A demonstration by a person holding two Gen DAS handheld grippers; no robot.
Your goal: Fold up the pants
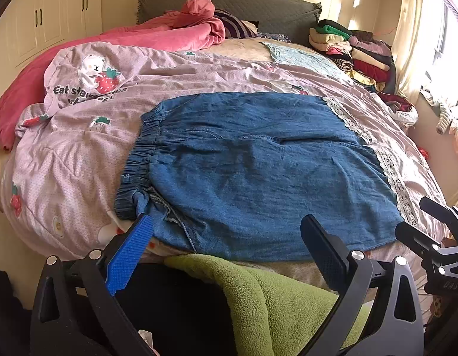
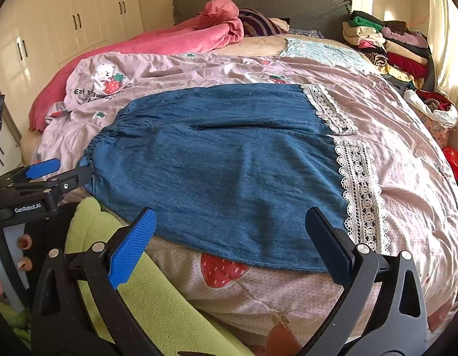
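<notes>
The bed [image 1: 392, 124] serves as the work surface, its pink quilt [image 1: 199, 71] spread out to give a broad, soft base. On it the pants [image 1: 258, 160] lie flat near the front edge, waistband [image 1: 140, 154] to the left and lace hems [image 1: 389, 172] to the right, both legs side by side, a layout that suits a first fold lengthwise. A stack of 1 pile of folded clothes [image 1: 353, 47] sits well apart by the headboard, likely where finished items go. The left claw [image 1: 229, 243] hovers over the near waistband corner and the right claw [image 2: 231, 237] over the near hem side; both are spread wide and hold nothing.
</notes>
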